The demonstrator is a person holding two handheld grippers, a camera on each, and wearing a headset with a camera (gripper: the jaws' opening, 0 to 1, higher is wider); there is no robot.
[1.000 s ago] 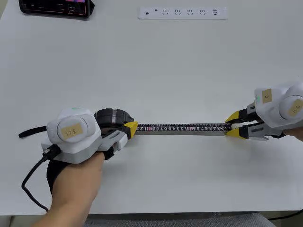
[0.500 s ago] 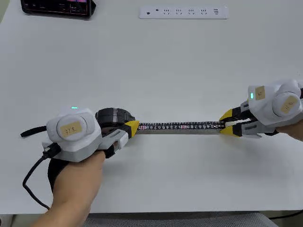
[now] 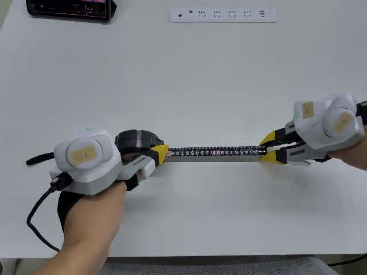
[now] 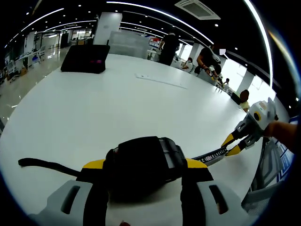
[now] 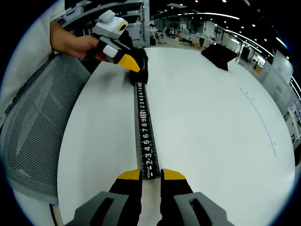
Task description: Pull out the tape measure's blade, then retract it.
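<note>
- 2 grippers share 1 tape measure. Head view: left gripper (image 3: 146,156) is clamped on the tape measure case (image 3: 135,142), which sits on the desk (image 3: 189,86) toward its near left part, close to the near edge.
- Right gripper (image 3: 268,150) is pinched shut on the tip end of the blade (image 3: 215,152). The blade runs straight from the case mouth toward the right edge, parallel to the near edge. Cannot tell if it touches the desk.
- Why held so, my judgement: left pins the case so it can't slide, and right controls the tip so the blade travels in line rather than snapping.
- Black strap (image 3: 39,159) trails from the case toward the left edge, and a cable (image 3: 37,217) hangs off the left gripper past the near edge. Power strip (image 3: 223,14) lies at the far edge and a dark device (image 3: 69,8) at the far left corner, both well apart from the work.
- Left gripper view: left gripper (image 4: 146,167) has 1 jaw against each side of the tape measure case (image 4: 141,153). The blade (image 4: 211,155) leaves rightward to the right gripper (image 4: 231,145), and the strap (image 4: 44,164) lies flat on the desk.
- Right gripper view: right gripper (image 5: 150,176) grips the blade (image 5: 143,127) end, printed numbers facing up. The blade leads to the tape measure case (image 5: 140,68), the left gripper (image 5: 127,61) and a hand (image 5: 75,44). Mesh chair (image 5: 37,136) sits by the near edge.
- Containers: the case is the only 1. The unpulled blade is presumably coiled inside, which is hidden.
- Stage, judged: blade is out, retraction not complete.
</note>
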